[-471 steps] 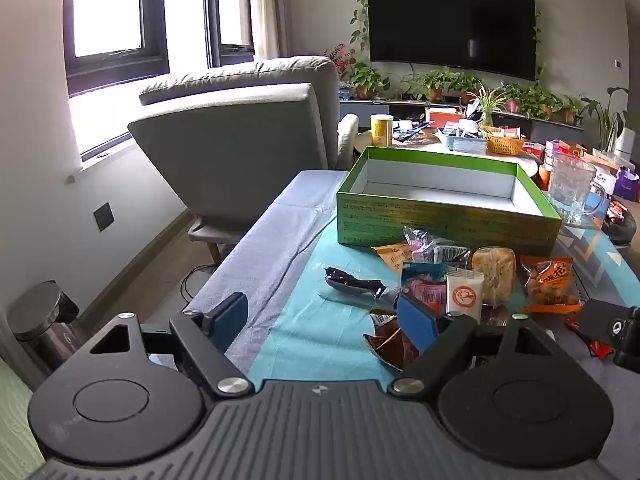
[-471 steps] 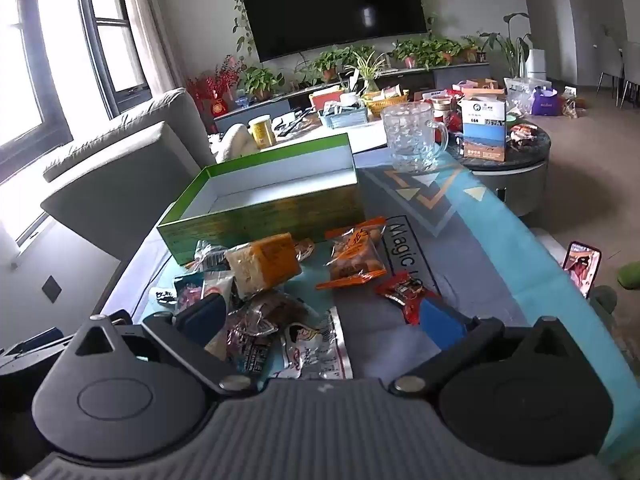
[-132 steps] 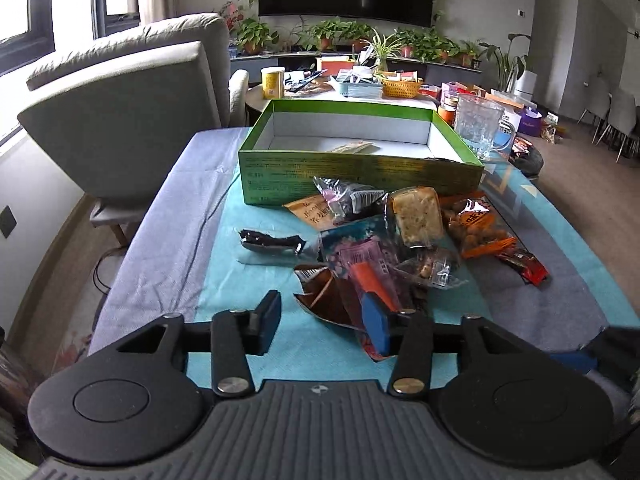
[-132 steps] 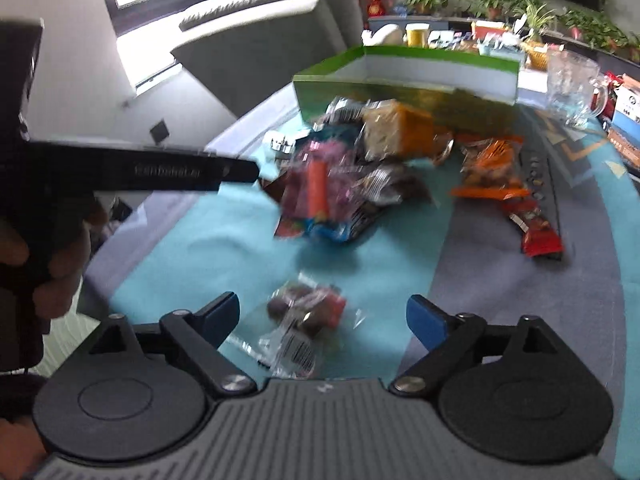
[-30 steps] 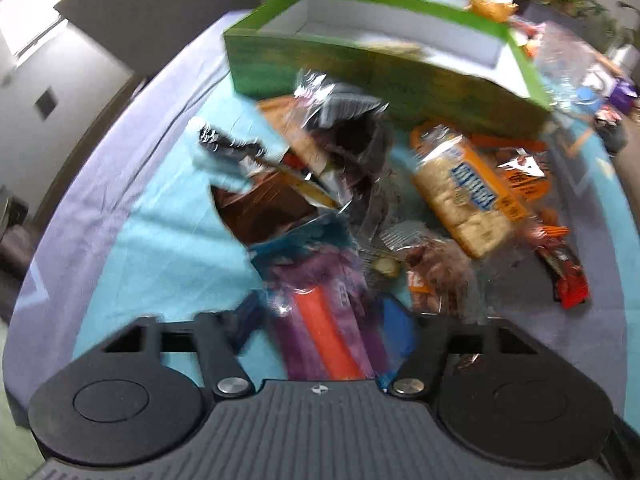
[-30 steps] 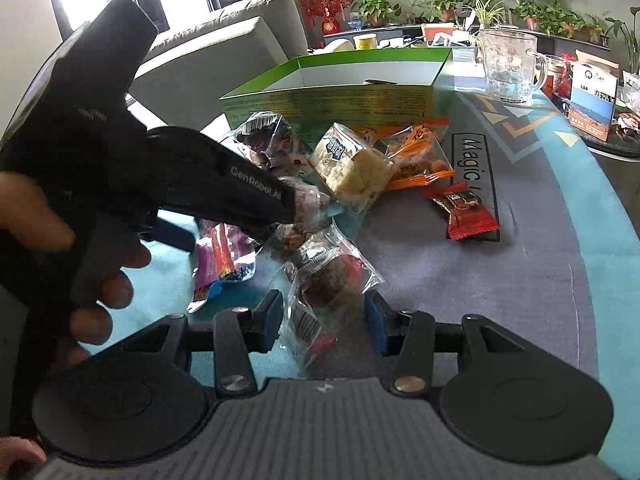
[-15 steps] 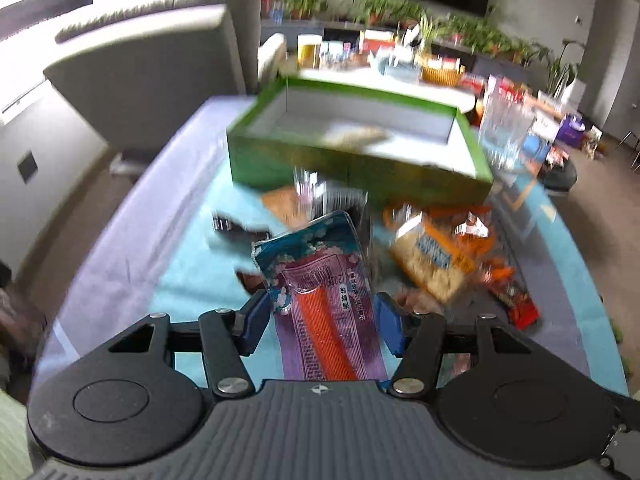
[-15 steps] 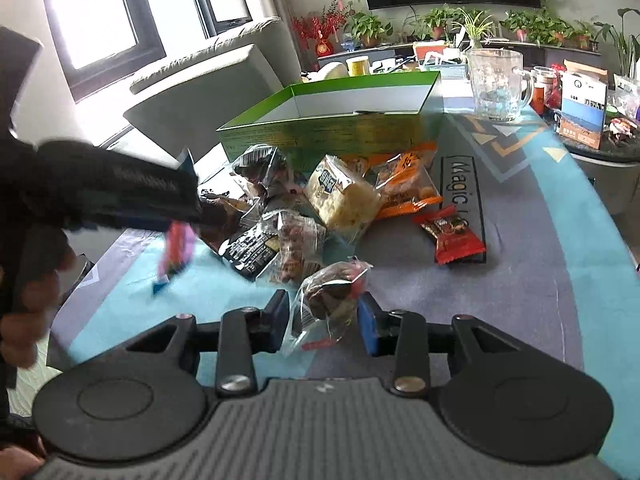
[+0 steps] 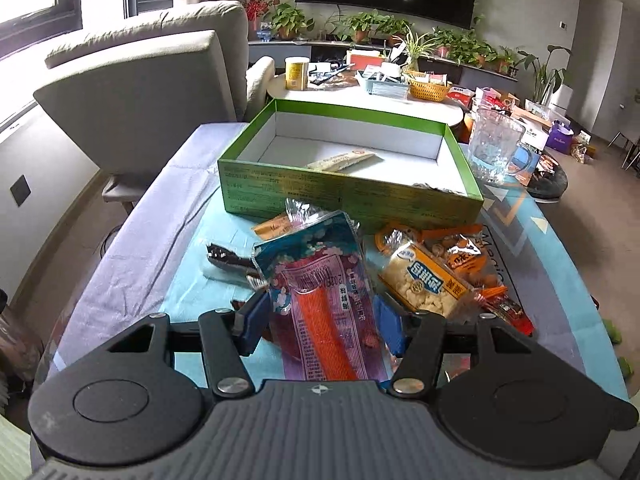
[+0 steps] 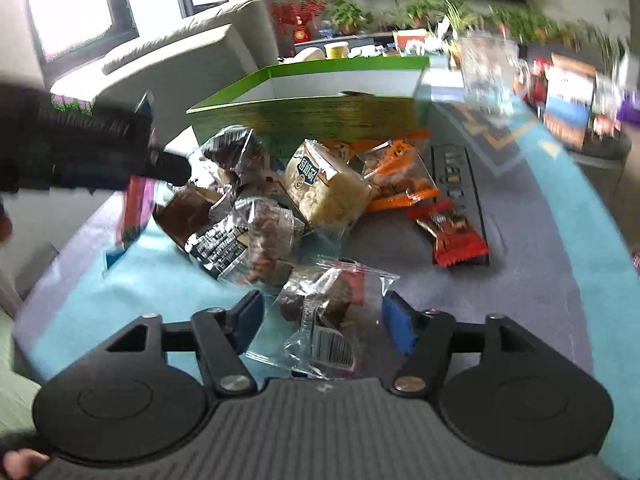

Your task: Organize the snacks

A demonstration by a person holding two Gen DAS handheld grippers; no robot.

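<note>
My left gripper (image 9: 320, 320) is shut on a purple and teal snack packet (image 9: 324, 292) with an orange stick printed on it, held up over the snack pile. In the right wrist view that left gripper (image 10: 80, 152) comes in from the left with the purple packet (image 10: 134, 208) hanging from it. My right gripper (image 10: 320, 320) is low over the cloth and its jaws are opening. A clear packet of dark brown treats (image 10: 320, 308) lies between its pads without touching them. The green box (image 9: 348, 196) stands open behind the pile, with a pale sachet (image 9: 344, 160) inside.
Loose snacks lie in front of the box: a yellow cracker pack (image 9: 428, 284), orange packets (image 9: 460, 252), a red bar (image 10: 452, 232) and dark wrappers (image 10: 224, 240). A glass mug (image 9: 494, 148) stands right of the box. A grey armchair (image 9: 140, 92) is behind on the left.
The left gripper has closed on the purple packet and lifted it off the pile. The right gripper's pads have spread away from the clear packet, and its view has swung and blurred.
</note>
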